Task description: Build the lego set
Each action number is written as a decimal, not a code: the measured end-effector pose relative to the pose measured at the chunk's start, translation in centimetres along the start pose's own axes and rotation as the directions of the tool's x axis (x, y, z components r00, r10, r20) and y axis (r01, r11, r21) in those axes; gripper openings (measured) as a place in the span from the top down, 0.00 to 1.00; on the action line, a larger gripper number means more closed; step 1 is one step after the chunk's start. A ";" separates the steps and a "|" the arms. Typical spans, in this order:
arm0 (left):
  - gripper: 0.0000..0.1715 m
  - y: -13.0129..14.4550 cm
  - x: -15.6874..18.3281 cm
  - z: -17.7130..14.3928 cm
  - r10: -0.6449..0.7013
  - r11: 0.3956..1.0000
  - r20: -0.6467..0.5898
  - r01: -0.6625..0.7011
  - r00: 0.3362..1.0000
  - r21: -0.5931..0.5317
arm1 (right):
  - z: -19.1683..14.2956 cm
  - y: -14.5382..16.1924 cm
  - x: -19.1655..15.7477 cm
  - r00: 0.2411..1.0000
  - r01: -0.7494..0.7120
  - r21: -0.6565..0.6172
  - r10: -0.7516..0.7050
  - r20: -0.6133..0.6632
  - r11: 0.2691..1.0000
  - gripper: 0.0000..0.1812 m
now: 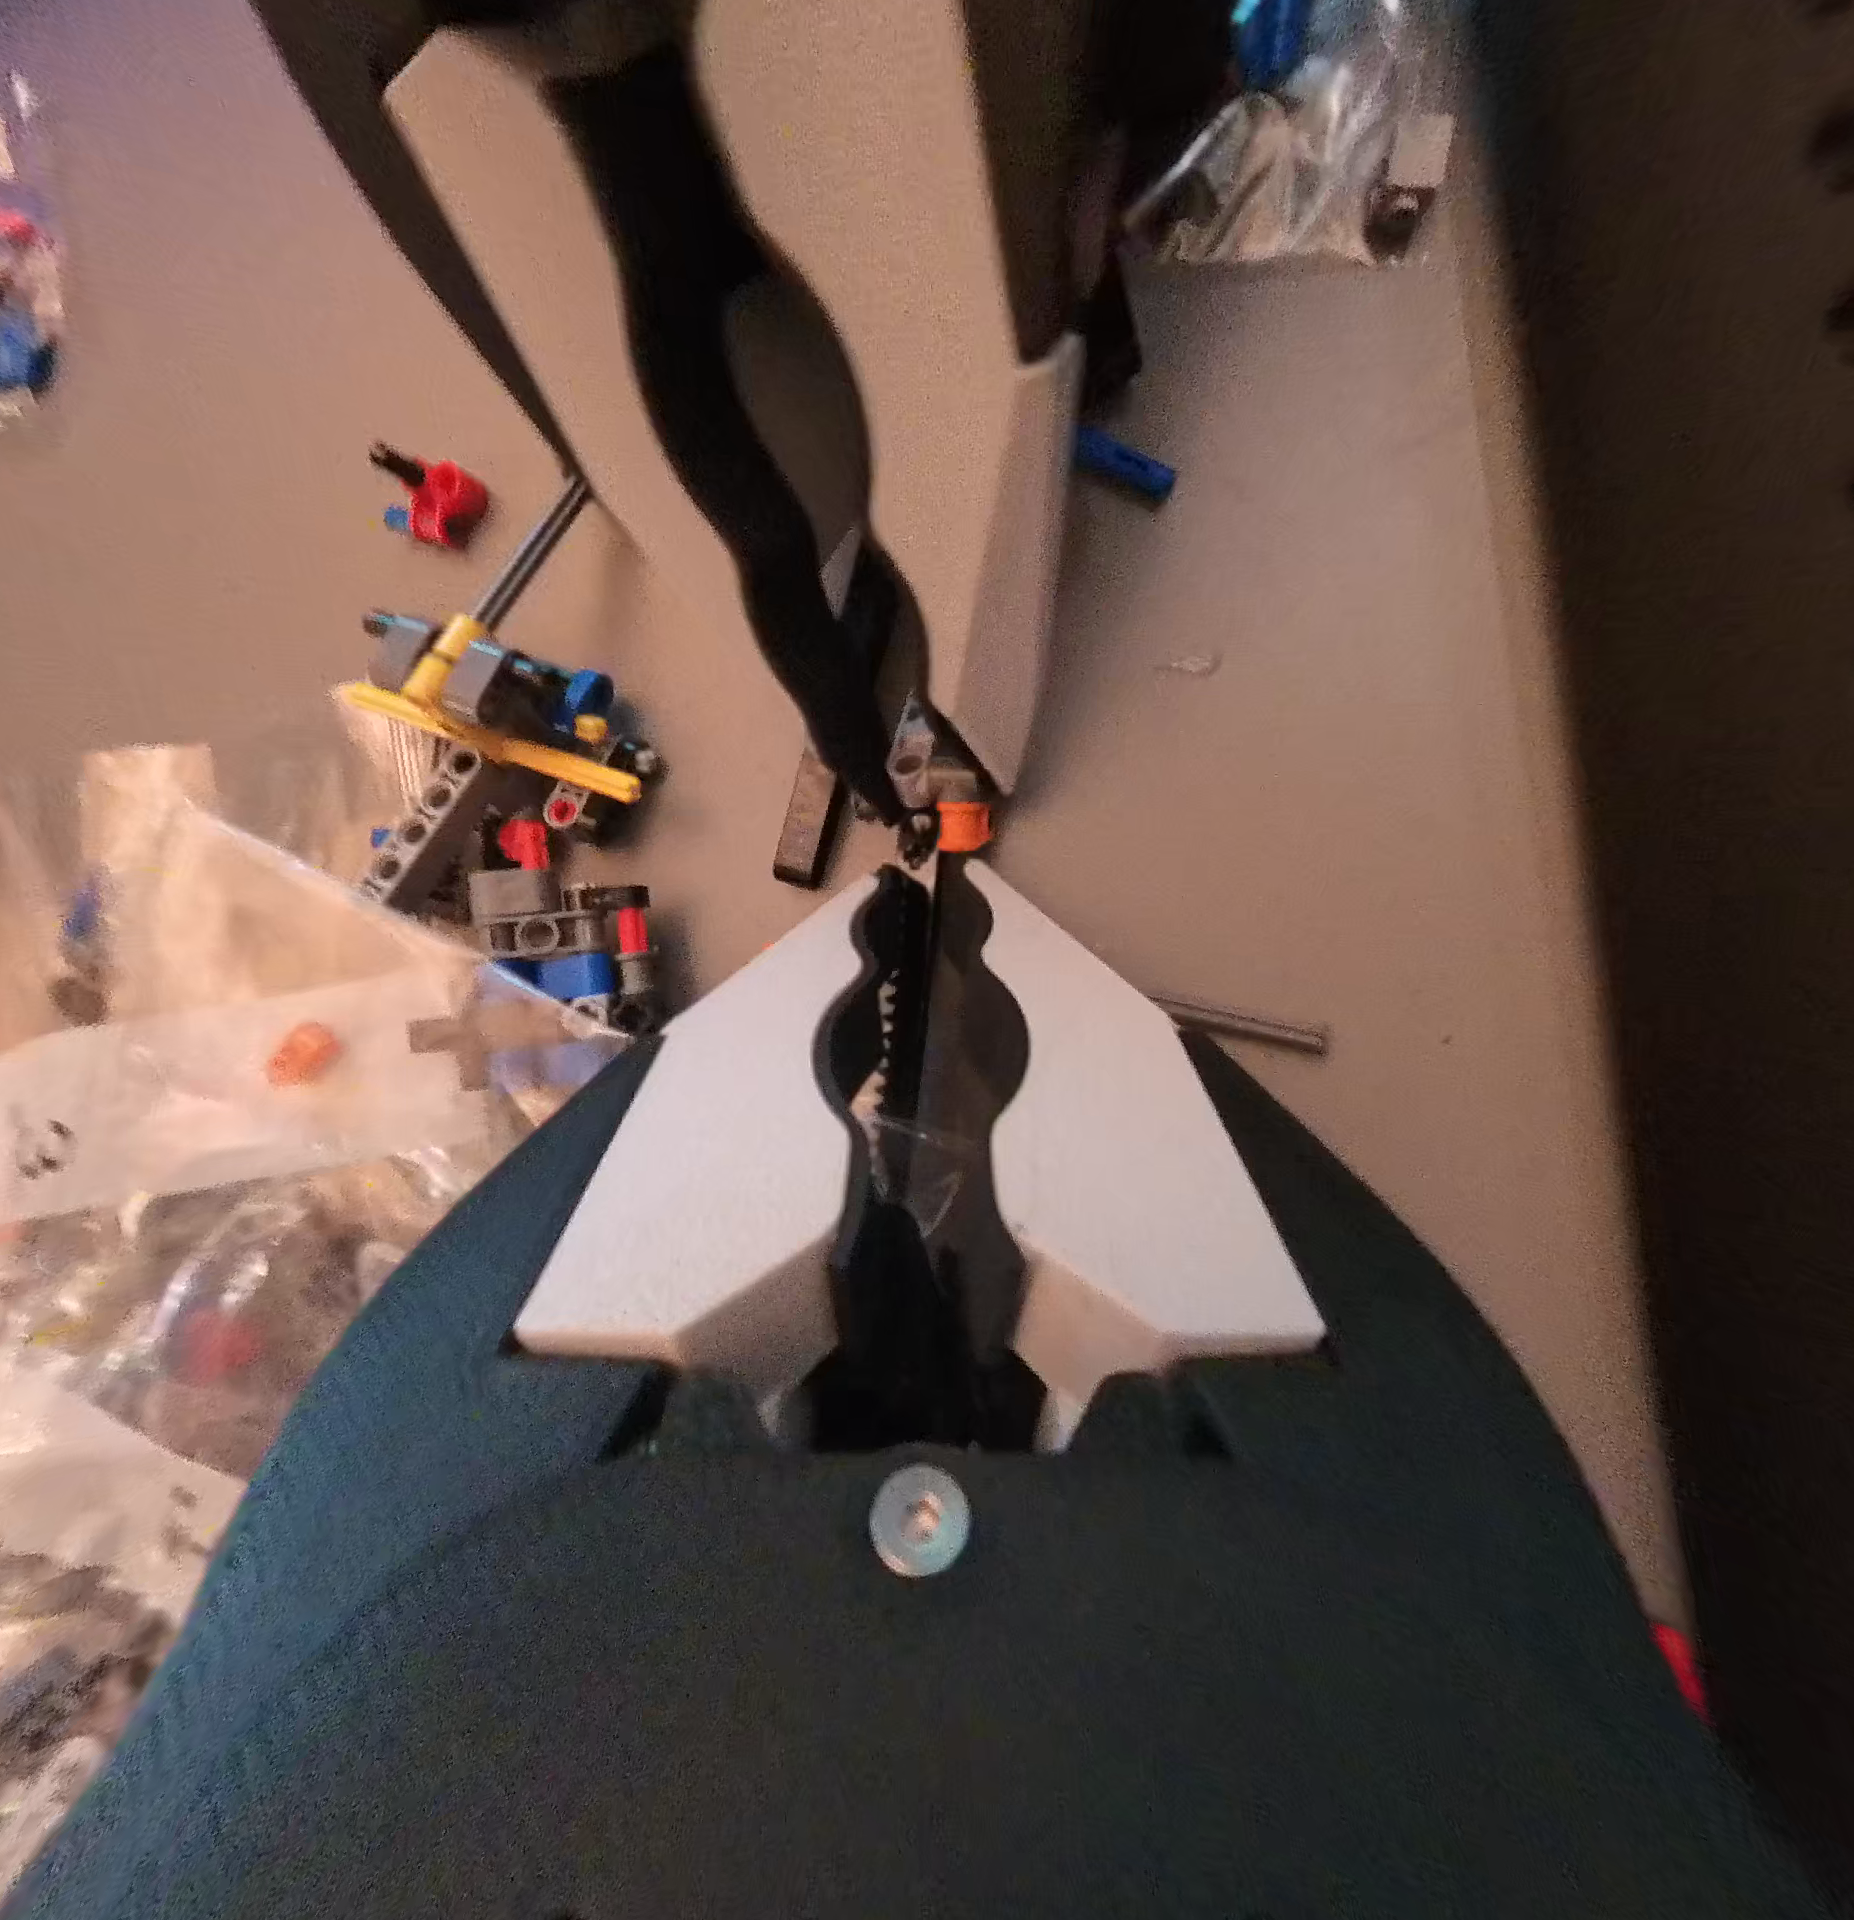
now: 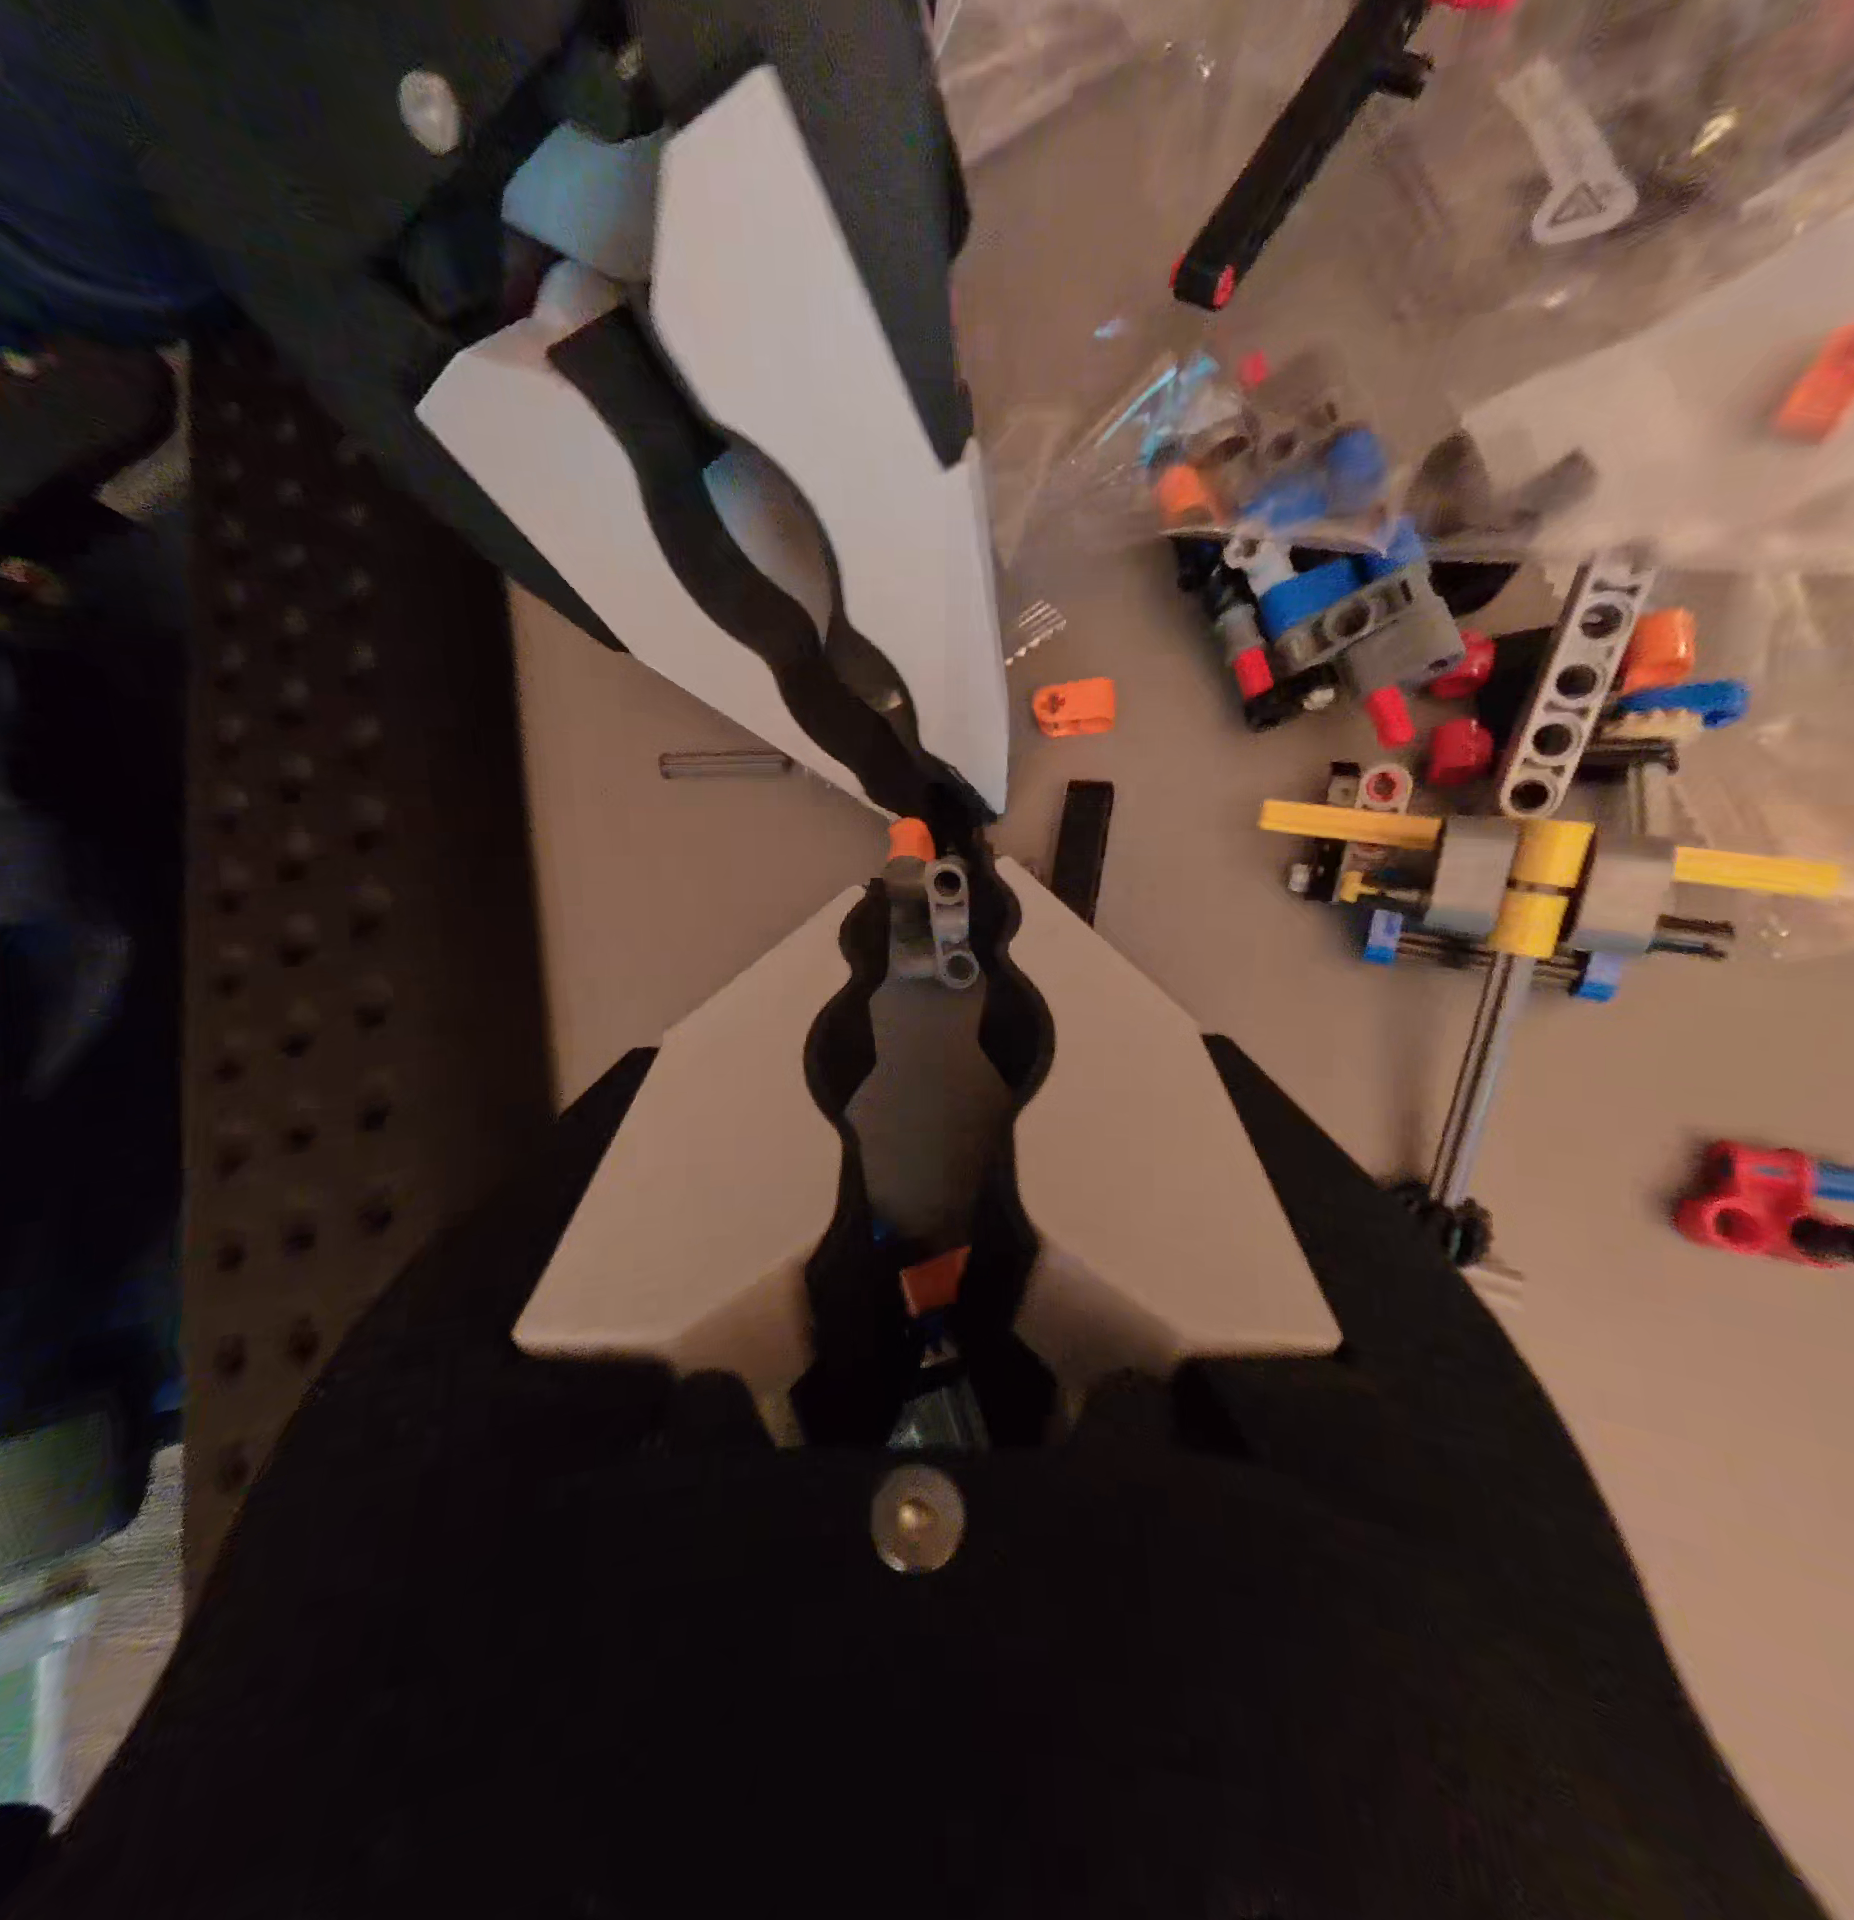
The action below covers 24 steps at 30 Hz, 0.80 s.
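Presently catalogued, left wrist view: the left gripper (image 1: 918,883), frame centre, is pinched narrow on a thin black axle (image 1: 931,977) that runs up between its tips. An orange bush (image 1: 962,824) sits at the axle's upper end. The right gripper (image 1: 928,790) descends from the upper frame, tips meeting the left one's, closed on a grey connector (image 1: 915,750) touching the orange bush.

Right wrist view: the right gripper (image 2: 928,925), frame centre, clamps the grey connector (image 2: 938,920) between its tips; the orange bush (image 2: 910,837) lies just above it, under the tips of the left gripper (image 2: 959,800) entering from upper left.

Counter (image 1: 1266,831) items: a partly built yellow-and-grey assembly (image 2: 1515,883) at right of the right view, at middle left of the left view (image 1: 507,727); a red connector (image 2: 1754,1210) at lower right; a loose orange piece (image 2: 1075,707) near the grippers; a black beam (image 2: 1084,847) just right of the tips; clear plastic bags (image 2: 1525,156) of parts at upper right.
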State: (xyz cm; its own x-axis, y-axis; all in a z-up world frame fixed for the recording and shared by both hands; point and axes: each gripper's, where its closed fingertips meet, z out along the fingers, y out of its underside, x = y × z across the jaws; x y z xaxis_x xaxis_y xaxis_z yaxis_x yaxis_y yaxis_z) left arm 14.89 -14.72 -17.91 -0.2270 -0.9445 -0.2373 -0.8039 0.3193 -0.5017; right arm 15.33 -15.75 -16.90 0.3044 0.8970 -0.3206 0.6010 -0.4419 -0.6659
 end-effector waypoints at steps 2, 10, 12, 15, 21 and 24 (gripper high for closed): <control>0.96 0.0 0.0 0.0 0.053 0.999 0.023 -0.053 0.998 -0.003 | 0.0 0.0 0.0 1.000 -0.004 0.006 0.004 0.014 1.000 0.92; 0.96 0.0 -0.2 0.1 -0.043 0.999 0.020 0.043 0.999 0.018 | 0.1 -0.1 0.1 0.959 0.239 -0.067 -0.247 -0.138 0.969 0.93; 0.95 0.0 -0.3 0.1 -0.080 0.996 0.005 0.080 0.997 0.025 | 0.0 -0.1 0.1 0.946 0.272 -0.085 -0.282 -0.160 0.959 0.93; 0.95 0.0 -0.4 0.1 -0.113 0.993 -0.006 0.113 0.994 0.033 | 0.0 -0.1 0.2 0.938 0.286 -0.091 -0.298 -0.176 0.954 0.93; 0.96 -0.3 -0.9 -0.2 0.056 0.998 0.107 -0.059 0.993 0.020 | -0.6 -0.9 0.3 0.970 0.216 0.019 -0.212 -0.122 0.976 0.91; 0.96 -1.4 -2.7 -1.6 0.109 0.991 0.259 -0.125 0.960 0.046 | -2.4 -2.2 0.6 0.977 0.188 0.126 -0.173 -0.124 0.974 0.87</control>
State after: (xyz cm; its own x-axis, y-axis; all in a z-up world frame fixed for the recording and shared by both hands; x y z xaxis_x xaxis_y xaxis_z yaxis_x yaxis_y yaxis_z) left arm 15.77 -12.79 -15.23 -0.1634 -0.8517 -0.4980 -0.7433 0.4381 -0.5055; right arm 15.90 -14.28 -14.01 0.2851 0.9516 -0.1144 0.5499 -0.2602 -0.7937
